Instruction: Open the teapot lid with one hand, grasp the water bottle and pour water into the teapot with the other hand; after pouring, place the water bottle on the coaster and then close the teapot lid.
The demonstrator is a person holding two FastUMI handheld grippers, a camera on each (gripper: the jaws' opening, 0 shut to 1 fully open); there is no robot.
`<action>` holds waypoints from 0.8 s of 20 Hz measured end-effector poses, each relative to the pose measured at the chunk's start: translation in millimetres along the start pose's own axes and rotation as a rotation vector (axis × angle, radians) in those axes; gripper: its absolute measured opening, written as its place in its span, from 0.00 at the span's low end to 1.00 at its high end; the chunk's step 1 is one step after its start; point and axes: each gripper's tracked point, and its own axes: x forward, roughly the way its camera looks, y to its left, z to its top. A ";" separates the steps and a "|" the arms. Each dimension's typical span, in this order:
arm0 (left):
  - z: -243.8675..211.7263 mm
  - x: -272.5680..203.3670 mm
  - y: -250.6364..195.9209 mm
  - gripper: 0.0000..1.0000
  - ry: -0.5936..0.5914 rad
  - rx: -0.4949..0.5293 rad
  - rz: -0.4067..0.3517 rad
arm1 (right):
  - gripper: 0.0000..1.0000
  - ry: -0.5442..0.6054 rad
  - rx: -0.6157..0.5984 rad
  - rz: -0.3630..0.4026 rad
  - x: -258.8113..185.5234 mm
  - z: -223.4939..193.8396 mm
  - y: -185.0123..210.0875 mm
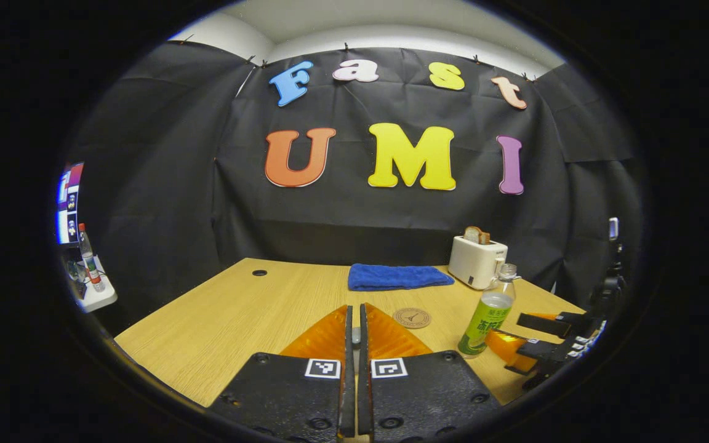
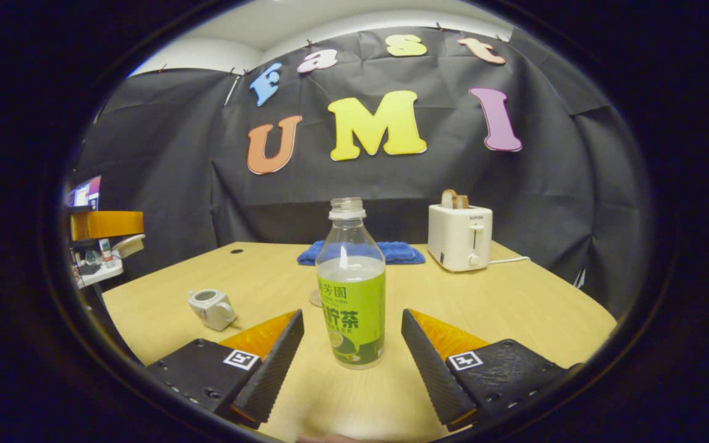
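A clear water bottle (image 2: 351, 301) with a green label and no cap stands upright on the wooden table (image 2: 514, 307). My right gripper (image 2: 351, 315) is open, one finger on each side of the bottle and neither touching it. The small white teapot (image 2: 212, 307) sits to the left with its top uncovered. My left gripper (image 1: 355, 307) is shut, and a small pale piece that looks like the teapot lid's knob (image 1: 355, 336) shows between its fingers. In the left gripper view, the bottle (image 1: 490, 314) stands right of a round coaster (image 1: 412, 318), with the right gripper (image 1: 517, 339) beside it.
A white toaster (image 2: 459, 237) holding bread stands at the back right, its cord trailing right. A folded blue towel (image 2: 400, 252) lies along the table's far edge. A shelf with small bottles (image 1: 90, 271) stands off the table's left side.
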 end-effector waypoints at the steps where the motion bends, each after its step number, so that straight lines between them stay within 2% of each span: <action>1: -0.4 -5.5 -1.5 0.04 0.007 -0.002 -0.006 | 0.96 0.004 0.006 -0.008 6.1 -0.4 0.6; 7: 3.0 -16.7 10.9 0.04 0.010 -0.012 -0.009 | 0.96 0.003 -0.025 -0.068 37.2 -2.2 -4.9; 9: 1.6 -18.6 24.4 0.04 0.014 -0.005 0.010 | 0.95 0.003 -0.027 -0.052 44.9 -4.0 -0.7; 10: -0.9 -19.4 30.8 0.04 0.020 -0.010 0.023 | 0.93 0.015 -0.038 -0.059 48.2 -7.3 -1.7; 11: -1.6 -20.9 33.8 0.04 0.027 -0.014 0.027 | 0.77 0.012 -0.045 -0.061 48.2 -6.1 -1.6; 13: 3.2 -23.9 35.4 0.04 0.019 -0.020 0.025 | 0.73 0.014 -0.056 -0.041 42.3 -3.7 4.5; 16: 7.5 -26.6 31.8 0.04 0.006 0.001 -0.003 | 0.71 0.014 -0.129 -0.054 38.5 2.5 9.2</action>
